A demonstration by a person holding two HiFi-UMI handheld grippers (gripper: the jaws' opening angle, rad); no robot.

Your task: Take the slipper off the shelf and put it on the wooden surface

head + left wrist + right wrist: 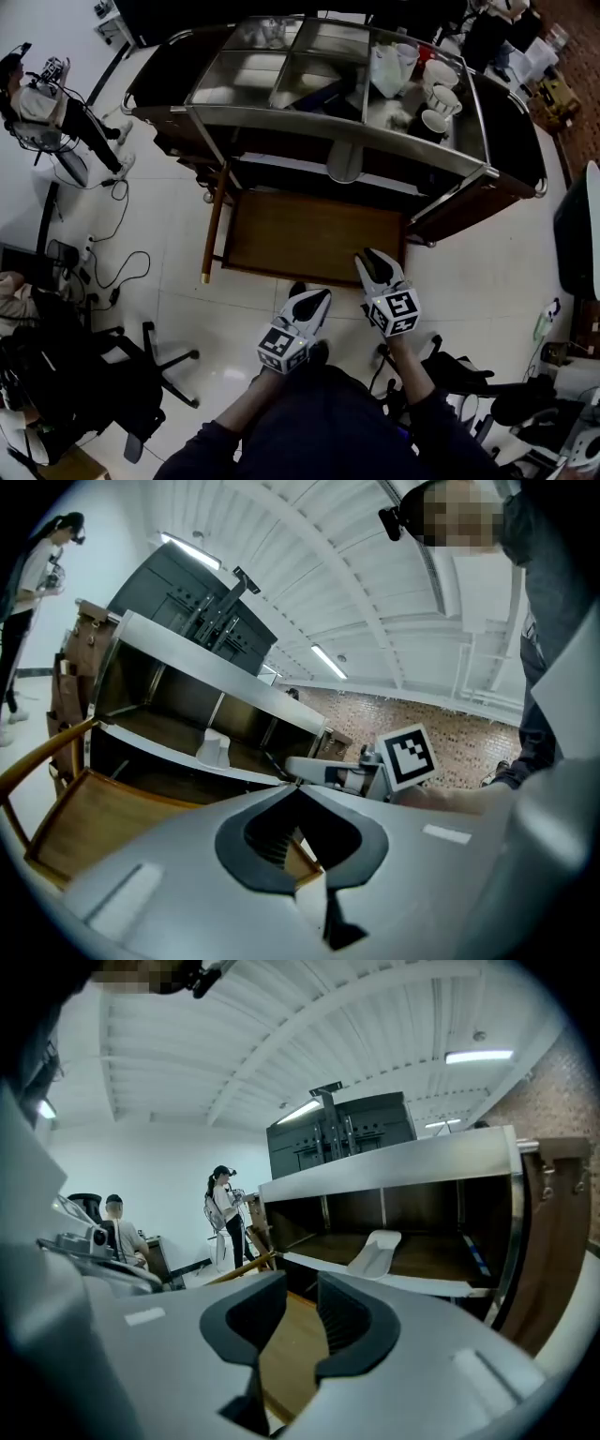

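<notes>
On shelf: slipper lies front-to-back, end at edge | left tool closed | right tool open

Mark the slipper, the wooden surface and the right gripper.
slipper [373,1252], right gripper view, its pale middle.
wooden surface [309,234], head view, bare centre.
right gripper [368,256], head view, midway between its fingertips.
</notes>
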